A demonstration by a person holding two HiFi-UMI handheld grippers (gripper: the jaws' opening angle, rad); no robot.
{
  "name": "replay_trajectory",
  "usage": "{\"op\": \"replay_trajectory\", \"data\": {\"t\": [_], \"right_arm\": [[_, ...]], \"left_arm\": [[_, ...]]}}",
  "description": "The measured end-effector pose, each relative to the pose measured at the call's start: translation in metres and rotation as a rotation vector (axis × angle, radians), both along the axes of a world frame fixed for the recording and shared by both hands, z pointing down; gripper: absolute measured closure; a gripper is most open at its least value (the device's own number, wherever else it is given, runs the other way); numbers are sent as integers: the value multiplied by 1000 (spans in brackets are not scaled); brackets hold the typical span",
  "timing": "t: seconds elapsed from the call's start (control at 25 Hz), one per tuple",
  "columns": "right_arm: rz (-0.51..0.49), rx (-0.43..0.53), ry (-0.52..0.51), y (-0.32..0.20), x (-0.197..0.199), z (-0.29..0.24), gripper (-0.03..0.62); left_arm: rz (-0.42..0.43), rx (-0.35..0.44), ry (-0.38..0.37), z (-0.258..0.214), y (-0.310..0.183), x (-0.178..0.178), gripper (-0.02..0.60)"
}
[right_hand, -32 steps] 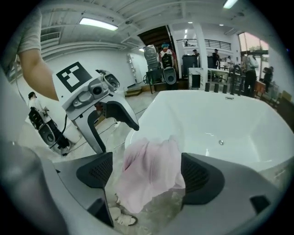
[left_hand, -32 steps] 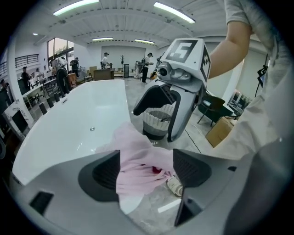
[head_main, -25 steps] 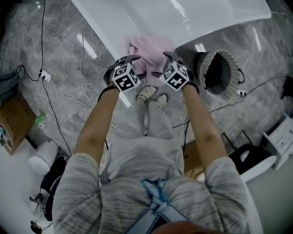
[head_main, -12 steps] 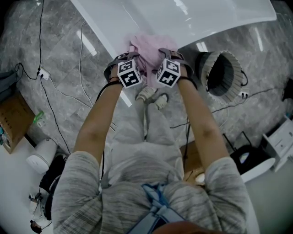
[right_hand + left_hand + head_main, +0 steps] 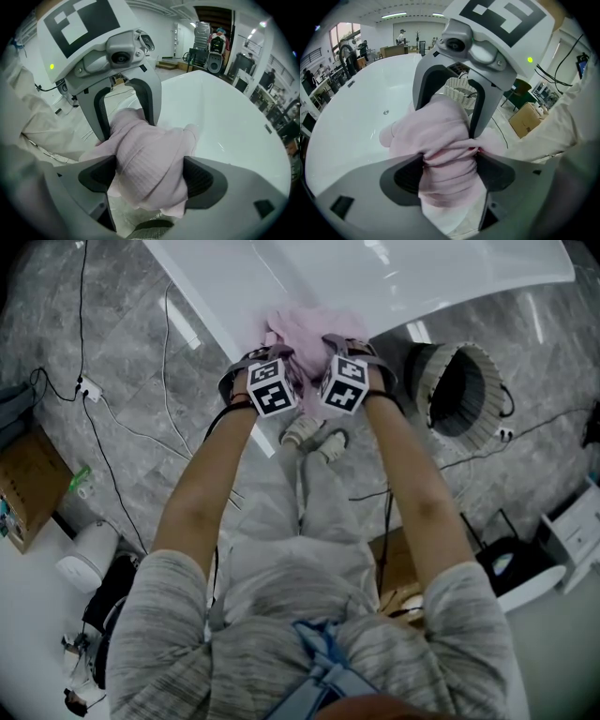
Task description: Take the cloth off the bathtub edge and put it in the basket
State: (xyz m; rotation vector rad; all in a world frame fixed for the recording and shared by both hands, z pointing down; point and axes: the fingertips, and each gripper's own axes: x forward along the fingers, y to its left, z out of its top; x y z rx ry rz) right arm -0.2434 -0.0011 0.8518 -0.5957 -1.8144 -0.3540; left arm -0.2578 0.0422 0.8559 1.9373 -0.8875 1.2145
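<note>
A pink cloth lies bunched on the rim of the white bathtub. Both grippers meet on it from the near side. My left gripper is shut on the cloth, which creases between its pads. My right gripper grips the same bundle from the other side, with both pads pressed into the fabric. The two grippers face each other, almost touching. The round wicker basket stands on the floor to the right of the tub, dark inside, and it shows behind the cloth in the left gripper view.
Grey marble floor with black and white cables and a power strip to the left. A cardboard box and a white bin sit far left. The person's shoes stand just under the tub edge. White equipment stands at the right.
Both grippers moved forward and inward from either side of the cloth. They now sit close together, and the cloth is bunched up between them.
</note>
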Motion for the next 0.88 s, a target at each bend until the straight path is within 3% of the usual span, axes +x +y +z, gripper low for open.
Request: {"op": "replay_trajectory", "data": {"t": [0.4,0.52,0.76,0.88], "right_arm": [[-32,-4,-6,0,-5,7,163],[-36,4,-18,0,-6,7,190],[-63,92,-62,0,-3,1,264],[-26,112,-96,0,1,-6,323]], "left_arm": [[-1,-10,124,11,-5,11,236],[-41,29,118,13,-8,7,236],[-78,29,58,8,-6,8,261],[-102,57,29,1,-6,6,291]]}}
